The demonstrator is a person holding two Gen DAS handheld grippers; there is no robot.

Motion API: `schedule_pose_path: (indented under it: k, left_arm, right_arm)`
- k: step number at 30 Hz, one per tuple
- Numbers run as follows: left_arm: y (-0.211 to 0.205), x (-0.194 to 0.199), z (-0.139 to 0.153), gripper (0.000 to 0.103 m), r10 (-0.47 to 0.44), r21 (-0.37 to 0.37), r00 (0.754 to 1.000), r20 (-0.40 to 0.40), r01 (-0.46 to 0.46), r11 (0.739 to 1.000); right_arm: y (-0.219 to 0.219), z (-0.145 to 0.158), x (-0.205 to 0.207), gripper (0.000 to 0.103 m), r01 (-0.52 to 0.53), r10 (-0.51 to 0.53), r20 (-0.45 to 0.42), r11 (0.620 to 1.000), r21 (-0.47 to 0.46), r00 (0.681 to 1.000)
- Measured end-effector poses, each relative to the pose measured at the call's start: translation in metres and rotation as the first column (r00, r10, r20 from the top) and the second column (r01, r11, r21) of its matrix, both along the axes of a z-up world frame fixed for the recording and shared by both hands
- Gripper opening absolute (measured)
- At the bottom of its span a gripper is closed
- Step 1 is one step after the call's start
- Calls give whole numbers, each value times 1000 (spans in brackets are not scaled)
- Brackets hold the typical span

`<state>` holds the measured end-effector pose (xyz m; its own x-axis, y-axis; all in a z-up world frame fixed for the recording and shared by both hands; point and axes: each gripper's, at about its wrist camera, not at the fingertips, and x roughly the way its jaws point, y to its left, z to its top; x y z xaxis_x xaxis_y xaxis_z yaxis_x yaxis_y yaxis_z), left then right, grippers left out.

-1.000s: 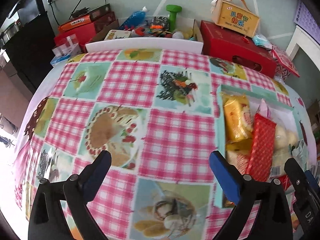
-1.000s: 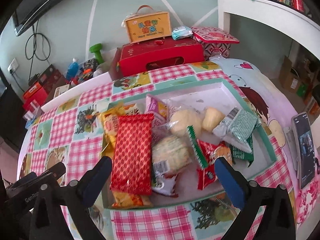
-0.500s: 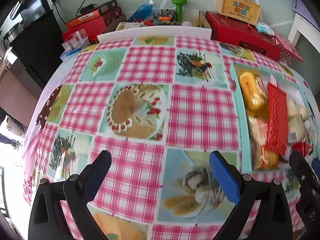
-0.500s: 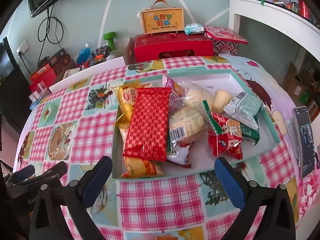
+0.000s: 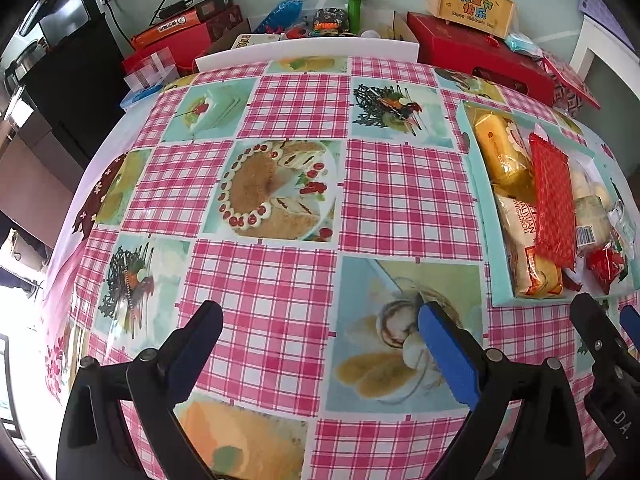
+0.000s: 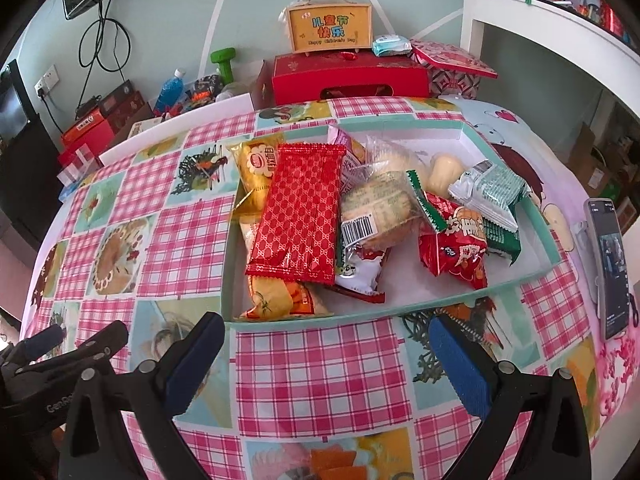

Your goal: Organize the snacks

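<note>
The snacks lay heaped in the teal-rimmed tray [image 6: 436, 307] on the checked tablecloth [image 6: 320, 364], a long red patterned packet [image 6: 300, 212] uppermost at the tray's left side. The right gripper [image 6: 326, 354] stood wide and empty just before the tray's near rim; the left gripper [image 5: 320, 344], equally wide, hovered over bare cloth left of the tray.

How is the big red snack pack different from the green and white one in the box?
The red patterned pack is long, flat and shiny; the green and white pack is shorter and chunkier. The red one lies on top of other snacks at the tray's left side; the green one sits at the right. Both are sealed wrappers inside the same tray.
</note>
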<state>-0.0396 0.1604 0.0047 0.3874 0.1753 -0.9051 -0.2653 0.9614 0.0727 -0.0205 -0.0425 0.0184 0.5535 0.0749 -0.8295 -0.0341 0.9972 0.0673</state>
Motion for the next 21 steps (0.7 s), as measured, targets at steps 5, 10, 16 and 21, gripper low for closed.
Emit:
schedule_pose_path:
  k: [5, 10, 16, 21]
  left_arm:
    - [-1, 1, 0, 98, -5, 8, 1000, -5, 5, 1000]
    - [-2, 2, -2, 98, -14, 24, 1000, -13, 14, 1000]
    - [-2, 4, -5, 98, -17, 32, 1000, -23, 18, 999]
    - [-2, 5, -6, 98, -16, 34, 1000, -26, 17, 999]
  right_arm:
    - [0, -3, 1, 103, 0, 0, -15, 1000, -8, 1000]
    - [-1, -5, 2, 103, 3, -3, -22, 1000, -16, 1000]
    - [-2, -5, 4, 103, 9, -9, -25, 1000, -19, 1000]
    - [-2, -4, 4, 103, 9, -9, -24, 1000, -19, 1000]
